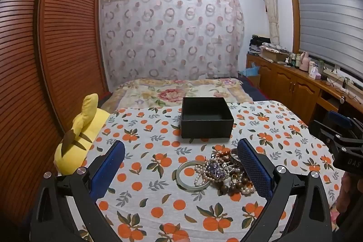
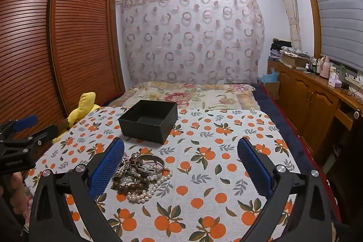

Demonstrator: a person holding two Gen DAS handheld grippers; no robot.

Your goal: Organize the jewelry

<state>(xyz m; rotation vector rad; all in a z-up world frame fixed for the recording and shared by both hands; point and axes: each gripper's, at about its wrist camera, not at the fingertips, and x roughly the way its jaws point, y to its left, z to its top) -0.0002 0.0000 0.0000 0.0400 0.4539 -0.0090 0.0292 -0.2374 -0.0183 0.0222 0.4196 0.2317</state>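
**Both hand-held grippers spread wide over a heap of jewelry, black box empty behind it**

A bench covered with a white cloth printed with oranges and green leaves (image 1: 145,174) stands at the foot of a bed with a floral bedspread (image 1: 172,90). On the cloth lies a tangled heap of jewelry (image 1: 224,170): strings of white pearls, dark brown wooden beads, metal bangles and a purple stone piece, with a pale green jade-like bangle (image 1: 189,175) lying flat at its left edge and touching the pearls.

The left hand-held gripper (image 1: 181,171) hangs above the cloth with its blue-padded fingers (image 1: 109,170) spread wide apart and nothing between the pads; the heap sits just inside its right finger, which overlaps it in the left wrist view. The right hand-held gripper (image 2: 180,170) is likewise spread wide and holds nothing; the heap (image 2: 140,176) lies beside its left finger. Whether either finger touches the heap is not clear.

Beyond the heap, apart from it, an open square black cardboard box (image 1: 207,120) stands upright on the cloth, its inside empty. A yellow plush toy (image 1: 77,140) lies at the left edge of the bench, beside a brown louvred wooden wardrobe (image 1: 68,37).
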